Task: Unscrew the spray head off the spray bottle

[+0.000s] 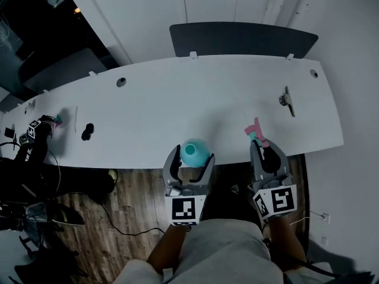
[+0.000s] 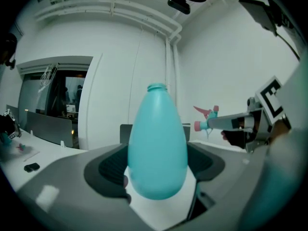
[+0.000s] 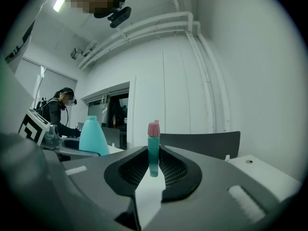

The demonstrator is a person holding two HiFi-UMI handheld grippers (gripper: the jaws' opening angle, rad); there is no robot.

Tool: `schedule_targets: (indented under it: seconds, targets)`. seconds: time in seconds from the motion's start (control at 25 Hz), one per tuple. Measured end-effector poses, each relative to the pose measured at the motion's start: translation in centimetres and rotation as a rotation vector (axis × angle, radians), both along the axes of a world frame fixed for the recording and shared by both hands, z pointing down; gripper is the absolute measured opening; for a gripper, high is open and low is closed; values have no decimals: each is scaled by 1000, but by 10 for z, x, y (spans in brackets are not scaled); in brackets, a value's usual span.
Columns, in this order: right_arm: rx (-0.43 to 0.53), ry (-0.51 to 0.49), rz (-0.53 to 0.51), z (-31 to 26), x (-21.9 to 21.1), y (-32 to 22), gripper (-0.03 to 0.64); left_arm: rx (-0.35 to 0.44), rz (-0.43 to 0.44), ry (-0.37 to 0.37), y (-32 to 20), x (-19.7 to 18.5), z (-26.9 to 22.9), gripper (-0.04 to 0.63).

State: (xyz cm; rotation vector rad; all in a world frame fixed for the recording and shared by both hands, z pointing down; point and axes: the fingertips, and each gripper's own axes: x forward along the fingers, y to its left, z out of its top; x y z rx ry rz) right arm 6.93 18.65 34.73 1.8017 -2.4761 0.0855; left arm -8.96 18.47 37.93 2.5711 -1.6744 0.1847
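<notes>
Risks dropping the thin teal-and-pink plastic spray head (image 3: 153,153), narrowly pinched in right hand-held gripper (image 1: 265,151), or tipping the open teal egg-shaped bottle (image 2: 158,148) clamped in left hand-held gripper (image 1: 190,161).

The bottle (image 2: 157,148) is smooth matt plastic, the table (image 1: 177,105) smooth, the floor (image 1: 136,197) grained wood
</notes>
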Motion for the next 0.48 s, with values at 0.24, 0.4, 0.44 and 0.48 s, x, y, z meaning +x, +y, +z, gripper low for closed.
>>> schedule_targets:
  seconds: [0.24,0.4,0.44,0.48]
  targets:
    - [19,8,20,-12,30,12,63,19,4,0,7,27,-12,376]
    - [38,-15,11,-20,47,18,63,42,1,-6,15,47,-25,376]
    - [47,-16,7,-23,50,18,63,44,-2,-11,15,50,-26,374]
    - [53,-16,2,-24,52,18,63,46,-8,-11,14,53,-27,375]
